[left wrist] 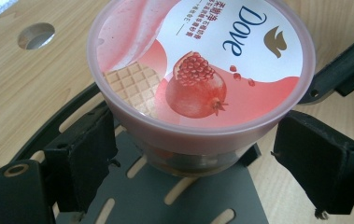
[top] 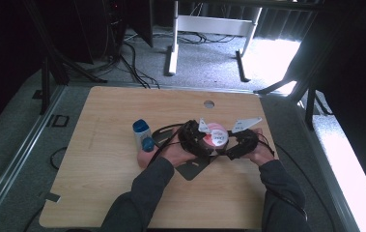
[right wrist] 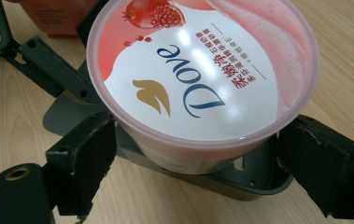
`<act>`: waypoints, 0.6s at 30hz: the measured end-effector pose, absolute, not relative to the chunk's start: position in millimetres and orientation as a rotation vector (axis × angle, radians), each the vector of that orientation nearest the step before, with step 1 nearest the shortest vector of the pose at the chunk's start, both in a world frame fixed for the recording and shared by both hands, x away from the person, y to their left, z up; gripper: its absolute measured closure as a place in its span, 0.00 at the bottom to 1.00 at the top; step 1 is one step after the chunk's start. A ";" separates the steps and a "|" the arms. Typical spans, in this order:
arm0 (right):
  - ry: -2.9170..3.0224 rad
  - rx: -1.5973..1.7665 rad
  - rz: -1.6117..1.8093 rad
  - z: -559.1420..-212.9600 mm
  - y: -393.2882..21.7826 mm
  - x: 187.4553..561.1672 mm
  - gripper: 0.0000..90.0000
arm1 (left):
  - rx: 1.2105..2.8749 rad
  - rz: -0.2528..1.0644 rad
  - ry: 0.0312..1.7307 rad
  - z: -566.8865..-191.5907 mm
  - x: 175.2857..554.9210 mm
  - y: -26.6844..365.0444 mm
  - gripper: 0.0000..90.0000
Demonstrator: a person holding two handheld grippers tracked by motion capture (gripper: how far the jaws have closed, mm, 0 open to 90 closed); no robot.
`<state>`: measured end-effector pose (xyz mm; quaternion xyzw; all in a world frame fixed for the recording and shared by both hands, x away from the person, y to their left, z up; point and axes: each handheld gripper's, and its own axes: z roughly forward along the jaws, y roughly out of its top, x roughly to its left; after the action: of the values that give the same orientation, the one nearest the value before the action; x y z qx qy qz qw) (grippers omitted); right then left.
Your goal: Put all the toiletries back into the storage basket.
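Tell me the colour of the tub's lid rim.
Pale pink, edging the Dove tub; it shows best in the left gripper view.

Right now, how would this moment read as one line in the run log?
scene: wooden table | item: pink Dove tub, lid on | left gripper: jaws flank tub, contact unclear | right gripper: same | nearby: blue-capped bottle

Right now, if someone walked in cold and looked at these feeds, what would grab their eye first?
The pink tub with a pomegranate on its lid, at the middle of the table, sitting between both sets of black fingers. The left gripper and right gripper flank it from opposite sides, fingers spread beside its wall; contact is unclear. To its left in the high view stands a small blue-capped bottle.
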<state>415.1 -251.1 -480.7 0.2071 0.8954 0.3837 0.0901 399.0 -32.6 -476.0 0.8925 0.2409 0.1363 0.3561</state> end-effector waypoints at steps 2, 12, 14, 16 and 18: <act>2.663 0.622 1.136 -481.3 -252.0 417.7 0.15 | 2.304 0.360 0.630 -477.5 400.9 -33.6 0.15; 2.670 0.662 1.098 -485.9 -253.3 428.1 0.16 | 2.278 0.343 0.668 -487.6 412.2 -37.5 0.15; 2.674 0.662 1.078 -487.1 -252.9 430.5 0.16 | 2.273 0.338 0.681 -490.3 414.4 -38.6 0.15; 2.674 0.670 1.071 -487.7 -252.7 431.3 0.16 | 2.269 0.335 0.688 -491.8 415.5 -39.1 0.15; 2.672 0.688 1.063 -490.0 -253.1 433.3 0.16 | 2.262 0.329 0.700 -495.0 417.4 -40.7 0.15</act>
<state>433.3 -253.1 -490.0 0.2317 0.8998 0.3580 0.0920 417.4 -40.7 -495.0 0.8803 0.2725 0.1282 0.3667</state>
